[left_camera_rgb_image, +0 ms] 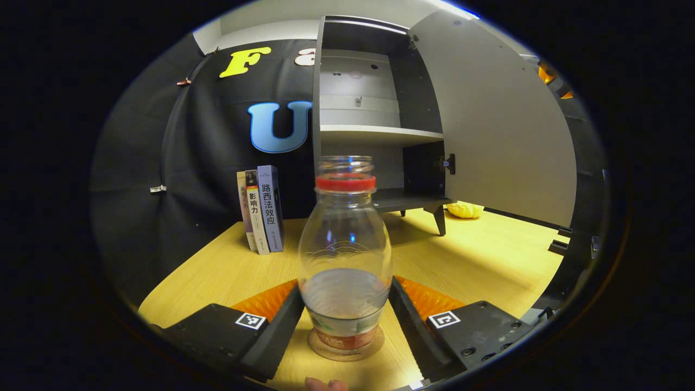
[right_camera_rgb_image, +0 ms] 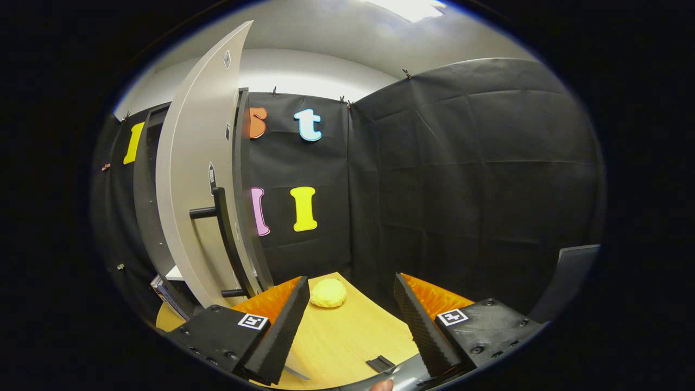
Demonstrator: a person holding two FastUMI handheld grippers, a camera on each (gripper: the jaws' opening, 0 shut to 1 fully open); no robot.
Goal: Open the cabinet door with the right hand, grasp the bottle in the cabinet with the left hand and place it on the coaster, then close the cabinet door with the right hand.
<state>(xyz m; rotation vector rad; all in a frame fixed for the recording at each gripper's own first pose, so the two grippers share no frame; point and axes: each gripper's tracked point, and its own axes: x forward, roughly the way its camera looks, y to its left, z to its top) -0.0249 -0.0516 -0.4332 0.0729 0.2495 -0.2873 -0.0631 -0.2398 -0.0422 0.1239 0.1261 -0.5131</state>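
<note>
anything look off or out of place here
Nothing spilled or damaged. The bottle stands upright on the coaster between the left gripper's fingers. The cabinet door hangs wide open, which fits the unfinished task.

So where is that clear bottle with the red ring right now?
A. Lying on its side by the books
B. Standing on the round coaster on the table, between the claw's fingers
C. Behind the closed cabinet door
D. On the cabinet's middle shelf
B: in the left gripper view the bottle stands upright on the coaster, between the left claw's fingers, and the cabinet door hangs open.
</note>
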